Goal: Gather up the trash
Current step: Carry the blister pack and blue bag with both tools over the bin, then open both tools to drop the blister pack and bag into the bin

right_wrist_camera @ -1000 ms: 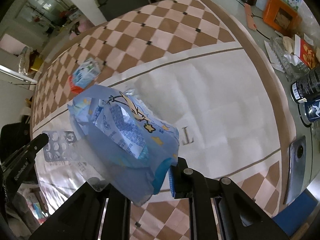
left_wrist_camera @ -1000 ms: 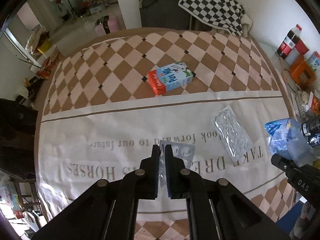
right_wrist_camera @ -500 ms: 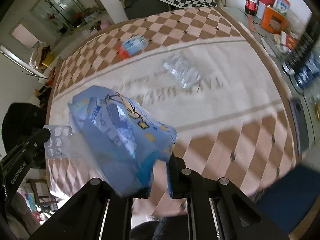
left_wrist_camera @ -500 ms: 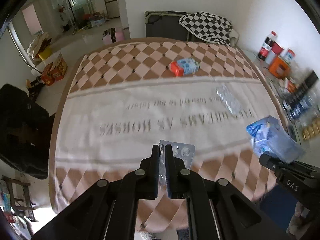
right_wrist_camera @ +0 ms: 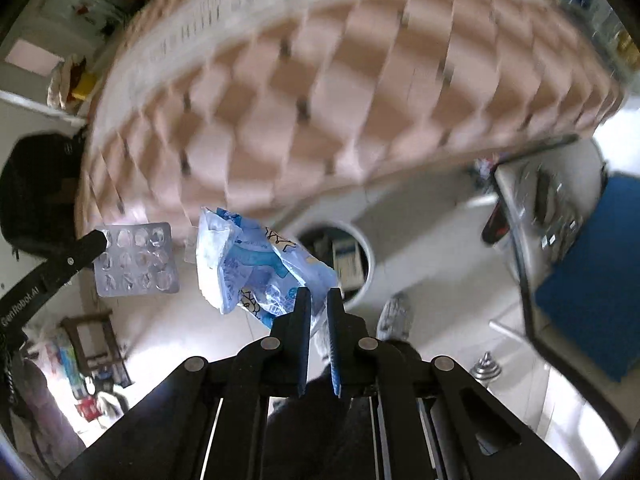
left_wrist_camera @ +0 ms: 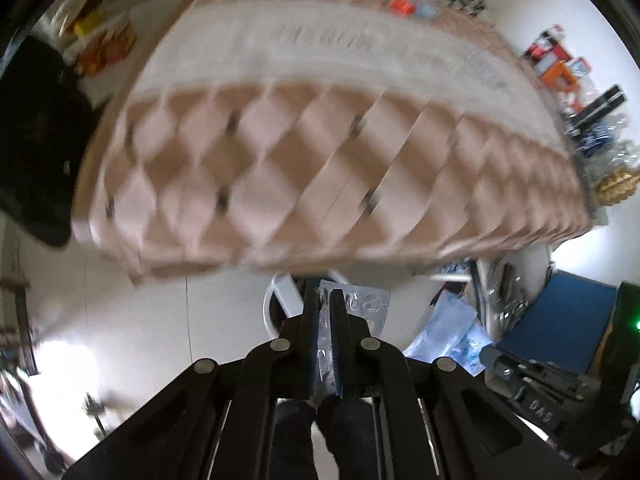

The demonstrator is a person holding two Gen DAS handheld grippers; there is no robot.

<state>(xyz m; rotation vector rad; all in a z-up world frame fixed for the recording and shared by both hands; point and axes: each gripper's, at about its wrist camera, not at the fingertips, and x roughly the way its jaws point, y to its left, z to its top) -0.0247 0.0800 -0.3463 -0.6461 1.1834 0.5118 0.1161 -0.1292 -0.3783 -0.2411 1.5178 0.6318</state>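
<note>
My left gripper [left_wrist_camera: 325, 298] is shut on a clear pill blister pack [left_wrist_camera: 366, 306], held off the table's near edge above a white round trash bin [left_wrist_camera: 276, 296]. The blister pack also shows in the right wrist view [right_wrist_camera: 136, 258]. My right gripper [right_wrist_camera: 319, 298] is shut on a crumpled blue plastic bag [right_wrist_camera: 256, 264], held in the air just left of the white bin [right_wrist_camera: 362, 256]. The bag shows in the left wrist view [left_wrist_camera: 448, 332] too. A red and blue carton [left_wrist_camera: 412, 6] lies far back on the table.
The table with its checked brown cloth [left_wrist_camera: 320, 140] fills the upper view, blurred. A black chair [left_wrist_camera: 32, 140] stands at left. A blue box [right_wrist_camera: 600, 280] and a metal-framed stand [right_wrist_camera: 532, 200] are at right. Bottles and boxes [left_wrist_camera: 560, 64] crowd the right side.
Both grippers have pulled back off the table and tilted down toward the floor, carrying the blister pack and the blue bag. The white bin has come into view.
</note>
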